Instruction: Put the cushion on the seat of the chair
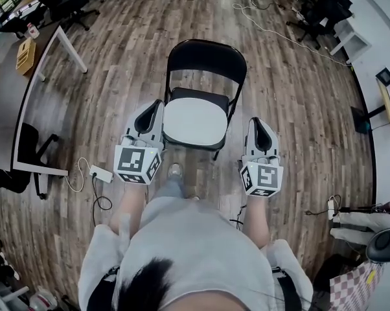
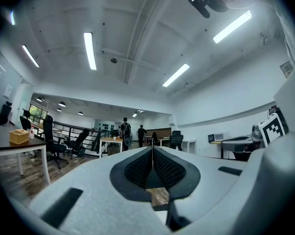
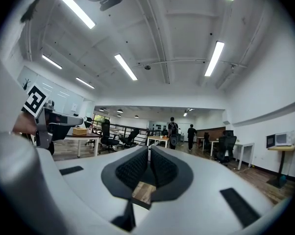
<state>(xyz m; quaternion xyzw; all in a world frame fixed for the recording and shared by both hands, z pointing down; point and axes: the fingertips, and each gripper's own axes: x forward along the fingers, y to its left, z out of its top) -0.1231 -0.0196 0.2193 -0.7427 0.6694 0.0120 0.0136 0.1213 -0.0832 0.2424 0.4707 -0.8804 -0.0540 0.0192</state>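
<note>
In the head view a black folding chair (image 1: 206, 60) stands on the wood floor, and a white cushion (image 1: 194, 123) lies flat on its seat. My left gripper (image 1: 157, 106) is just left of the seat, my right gripper (image 1: 258, 124) just right of it. Both point level, away from me, and neither touches the cushion. In the left gripper view my left gripper (image 2: 152, 152) has its black pads pressed together with nothing between them. In the right gripper view my right gripper (image 3: 149, 153) is likewise shut and empty.
A desk (image 1: 20, 96) with a small box stands at the left, office chairs (image 1: 59, 5) beyond it. A power strip (image 1: 101, 173) and cables lie on the floor near my feet. Two people (image 3: 182, 133) stand far off among desks. More cables run at the far right (image 1: 279, 34).
</note>
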